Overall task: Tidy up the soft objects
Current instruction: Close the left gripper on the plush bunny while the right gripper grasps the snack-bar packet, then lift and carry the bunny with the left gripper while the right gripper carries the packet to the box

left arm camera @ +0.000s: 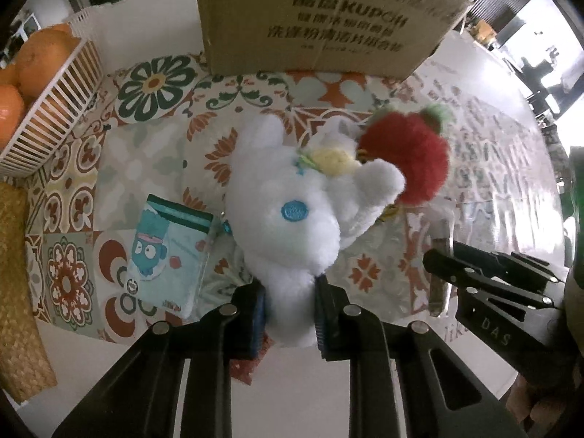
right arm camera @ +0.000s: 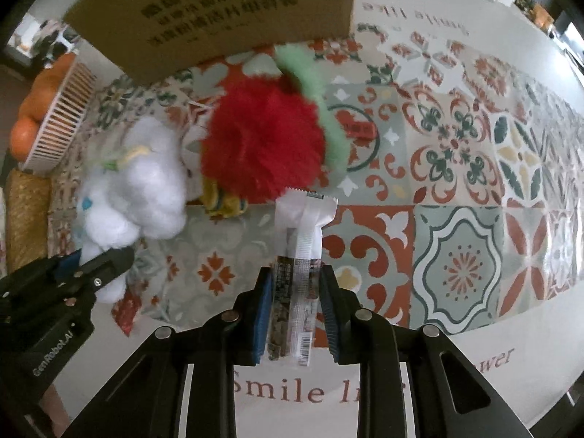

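A white plush toy (left arm camera: 292, 215) with a blue eye lies on the patterned tablecloth. My left gripper (left arm camera: 290, 314) is shut on its lower end; it also shows in the right wrist view (right arm camera: 131, 189). A red fluffy plush with green trim (left arm camera: 408, 157) lies against the white one, larger in the right wrist view (right arm camera: 262, 146). My right gripper (right arm camera: 296, 314) is shut on a snack bar in a clear and white wrapper (right arm camera: 299, 266), held just above the cloth near the red plush. The right gripper shows at the right of the left wrist view (left arm camera: 441, 255).
A cardboard box (left arm camera: 314, 14) stands at the back, behind the toys. A white slatted basket (left arm camera: 54, 109) of oranges (left arm camera: 43, 58) stands at the left, with a woven mat (left arm camera: 18, 284) below it. A flat packet with a blue cartoon face (left arm camera: 164, 255) lies left of the white plush.
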`<state>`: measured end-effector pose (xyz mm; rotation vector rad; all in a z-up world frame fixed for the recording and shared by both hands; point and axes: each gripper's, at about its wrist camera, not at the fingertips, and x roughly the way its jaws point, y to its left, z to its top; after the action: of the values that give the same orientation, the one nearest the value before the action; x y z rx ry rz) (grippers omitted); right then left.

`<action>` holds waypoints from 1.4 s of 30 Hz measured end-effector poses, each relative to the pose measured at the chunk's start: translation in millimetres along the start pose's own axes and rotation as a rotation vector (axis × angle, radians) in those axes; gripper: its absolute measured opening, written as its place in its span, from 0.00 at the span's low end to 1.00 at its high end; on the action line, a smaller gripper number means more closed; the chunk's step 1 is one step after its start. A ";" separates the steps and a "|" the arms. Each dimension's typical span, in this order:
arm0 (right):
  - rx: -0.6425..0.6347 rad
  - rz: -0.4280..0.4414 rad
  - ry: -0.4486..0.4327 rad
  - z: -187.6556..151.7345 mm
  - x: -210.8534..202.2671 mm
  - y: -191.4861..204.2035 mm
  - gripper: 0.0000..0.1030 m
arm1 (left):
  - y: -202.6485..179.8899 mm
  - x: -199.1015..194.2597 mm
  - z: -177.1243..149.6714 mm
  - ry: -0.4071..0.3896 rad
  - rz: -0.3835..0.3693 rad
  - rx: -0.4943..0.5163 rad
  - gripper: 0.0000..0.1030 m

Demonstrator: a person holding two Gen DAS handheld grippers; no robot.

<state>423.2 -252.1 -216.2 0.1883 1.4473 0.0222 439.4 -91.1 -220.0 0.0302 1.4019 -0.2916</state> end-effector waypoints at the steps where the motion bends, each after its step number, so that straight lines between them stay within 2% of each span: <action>1: -0.004 0.002 -0.010 -2.3 -3.9 0.3 0.26 | 0.1 -2.2 -1.8 -0.008 -0.003 0.002 0.22; 14: -0.062 0.027 -0.153 -11.3 -49.8 3.5 0.26 | -12.5 -59.8 -17.4 -0.160 0.011 0.024 0.22; 23: -0.087 0.033 -0.274 -7.0 -81.8 15.7 0.26 | -19.4 -92.1 -9.8 -0.249 0.016 0.022 0.22; 42: -0.073 0.105 -0.428 17.8 -133.7 17.2 0.26 | -34.8 -150.1 20.2 -0.414 0.019 0.042 0.22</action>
<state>425.6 -254.4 -80.3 0.1951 1.0074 0.1134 430.4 -101.0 -65.2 0.0165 0.9837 -0.2921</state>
